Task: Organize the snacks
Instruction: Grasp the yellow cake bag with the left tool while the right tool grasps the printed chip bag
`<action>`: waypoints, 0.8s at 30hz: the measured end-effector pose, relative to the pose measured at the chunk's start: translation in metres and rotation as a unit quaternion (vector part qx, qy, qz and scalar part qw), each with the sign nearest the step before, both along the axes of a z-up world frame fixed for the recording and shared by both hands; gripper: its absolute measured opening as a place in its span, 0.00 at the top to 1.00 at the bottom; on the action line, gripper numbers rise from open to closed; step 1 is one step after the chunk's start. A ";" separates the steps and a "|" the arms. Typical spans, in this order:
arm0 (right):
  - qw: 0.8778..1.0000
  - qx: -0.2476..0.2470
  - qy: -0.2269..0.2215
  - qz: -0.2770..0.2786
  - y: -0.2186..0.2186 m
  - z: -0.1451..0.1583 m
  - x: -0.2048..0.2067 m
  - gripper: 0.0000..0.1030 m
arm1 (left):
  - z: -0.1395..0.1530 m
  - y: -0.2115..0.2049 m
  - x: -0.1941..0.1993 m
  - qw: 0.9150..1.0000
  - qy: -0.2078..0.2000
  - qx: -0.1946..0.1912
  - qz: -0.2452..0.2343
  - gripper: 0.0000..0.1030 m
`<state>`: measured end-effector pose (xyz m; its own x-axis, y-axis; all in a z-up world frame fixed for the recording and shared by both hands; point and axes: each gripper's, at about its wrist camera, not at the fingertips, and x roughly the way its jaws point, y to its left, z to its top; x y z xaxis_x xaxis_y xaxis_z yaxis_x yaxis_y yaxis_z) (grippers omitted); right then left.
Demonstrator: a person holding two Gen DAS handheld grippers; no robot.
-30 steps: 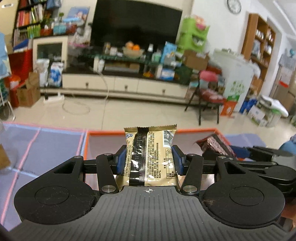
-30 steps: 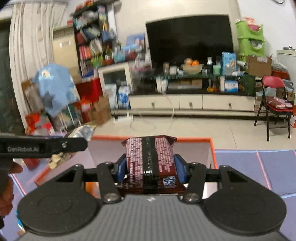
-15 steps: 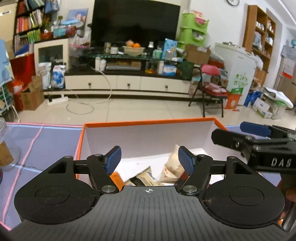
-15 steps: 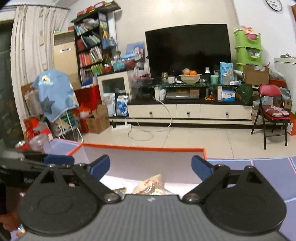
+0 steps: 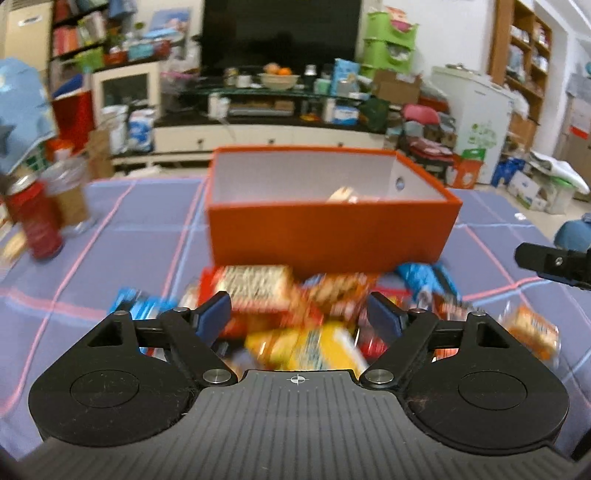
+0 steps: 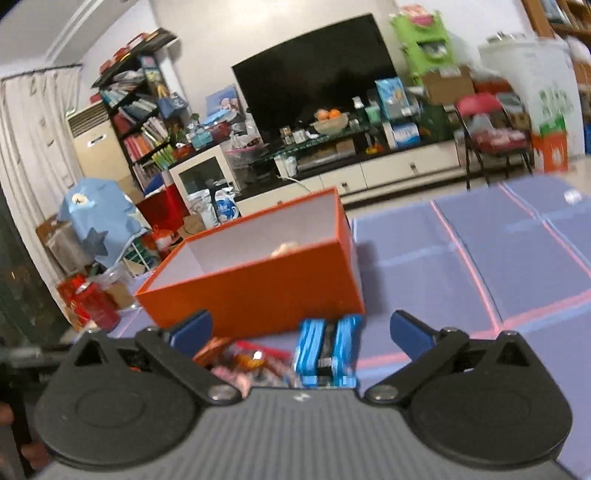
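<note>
purple checked cloth [image 5: 140, 229] seen over table, cluttered living rm w/ tv [image 5: 280, 33] behind. red can [image 5: 37, 221] at left, orange box [image 5: 328, 236] mid-table. snack pile [image 5: 295, 310] blurred, set just below box. left gripper [image 5: 299, 317] jaws opening, empty, above pile. right gripper [image 6: 301, 332] jaws opening, empty, blue packet [image 6: 328, 350] framed between.

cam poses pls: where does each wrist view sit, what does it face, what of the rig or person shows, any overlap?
Left wrist: on the left gripper, jaws opening and empty, facing the snack pile before the orange box; the right gripper's tip shows at right.
Right wrist: on the right gripper, jaws opening and empty, tilted, over a blue packet; fingertips show lower left.
Shared: box, pile, red can, TV.
</note>
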<state>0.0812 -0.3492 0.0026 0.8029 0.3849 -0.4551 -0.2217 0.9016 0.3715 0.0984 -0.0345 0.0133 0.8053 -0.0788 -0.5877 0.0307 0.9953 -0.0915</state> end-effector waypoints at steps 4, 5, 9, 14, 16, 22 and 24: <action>0.999 -0.032 0.018 -0.034 -0.001 -0.006 -0.014 0.01 | -0.013 0.010 -0.027 0.999 0.011 -0.010 0.032 0.39; 0.997 -0.046 0.031 -0.058 -0.001 -0.008 -0.017 0.01 | -0.015 0.012 -0.029 0.999 0.014 0.000 0.037 0.39; 0.987 -0.100 0.101 -0.073 0.002 -0.014 -0.009 0.01 | -0.017 0.019 -0.028 0.998 0.020 0.007 0.054 0.33; 0.993 -0.056 0.074 -0.070 -0.006 -0.014 -0.018 0.01 | -0.019 0.024 -0.028 0.997 0.016 0.011 0.070 0.28; 0.996 -0.048 0.024 -0.071 -0.003 -0.002 -0.023 0.01 | -0.018 0.026 -0.026 0.997 0.016 0.015 0.071 0.28; 0.992 -0.115 -0.043 0.012 0.035 0.002 -0.029 0.01 | -0.027 0.032 -0.019 0.998 0.036 -0.003 0.057 0.29; 0.995 -0.084 0.003 0.049 0.041 -0.010 -0.018 0.01 | -0.027 0.036 -0.019 0.998 0.040 -0.019 0.052 0.30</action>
<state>0.0637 -0.3078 -0.0070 0.7621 0.3800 -0.5242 -0.3106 0.9250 0.2188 0.0798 0.0017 -0.0138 0.7612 -0.0195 -0.6482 -0.0824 0.9885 -0.1265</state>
